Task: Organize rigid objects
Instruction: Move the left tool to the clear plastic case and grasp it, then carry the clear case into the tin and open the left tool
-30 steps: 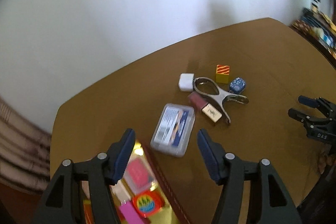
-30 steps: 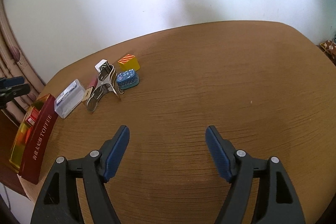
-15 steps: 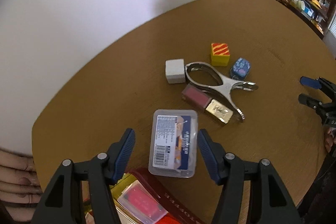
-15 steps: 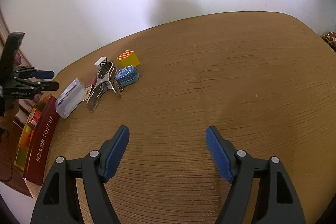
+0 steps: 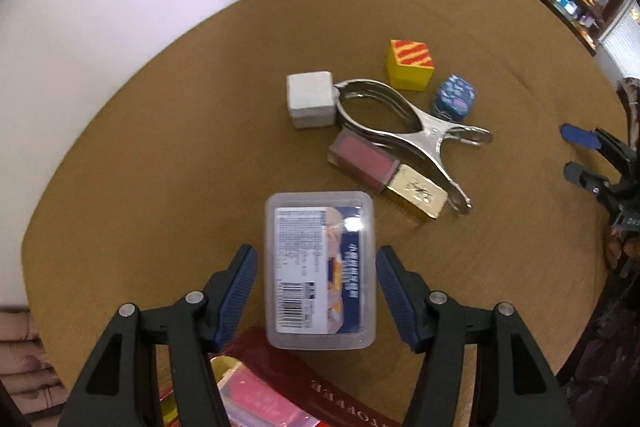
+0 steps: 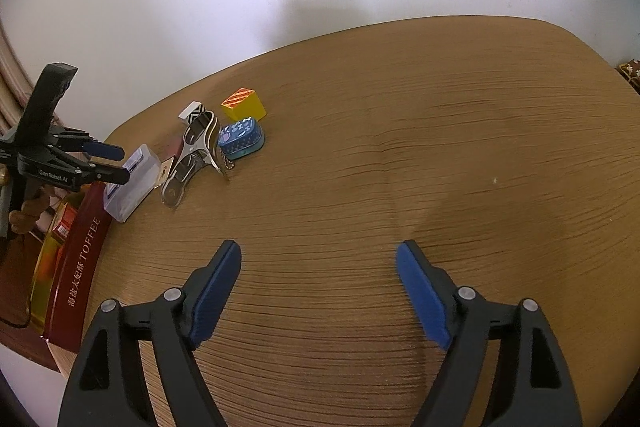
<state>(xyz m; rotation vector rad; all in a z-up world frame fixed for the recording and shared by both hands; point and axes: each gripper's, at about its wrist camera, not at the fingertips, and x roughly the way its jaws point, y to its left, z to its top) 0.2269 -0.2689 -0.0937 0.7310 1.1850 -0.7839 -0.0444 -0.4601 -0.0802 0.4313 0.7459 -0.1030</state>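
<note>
Left gripper (image 5: pixel 316 267): jaws apart, straddling clear case (image 5: pixel 320 267), pads not touching it
Right gripper (image 6: pixel 318 263): wide, just opened further, nothing between jaws
Clamp (image 5: pixel 404 127): beyond the case

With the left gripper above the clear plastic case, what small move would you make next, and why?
Probably lower the left gripper and close on the clear plastic case: the case lies between its open fingers, lined up, with a gap on each side.

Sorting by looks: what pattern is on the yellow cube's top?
Red-orange diagonal stripes on yellow cube, clearest in left wrist view.
</note>
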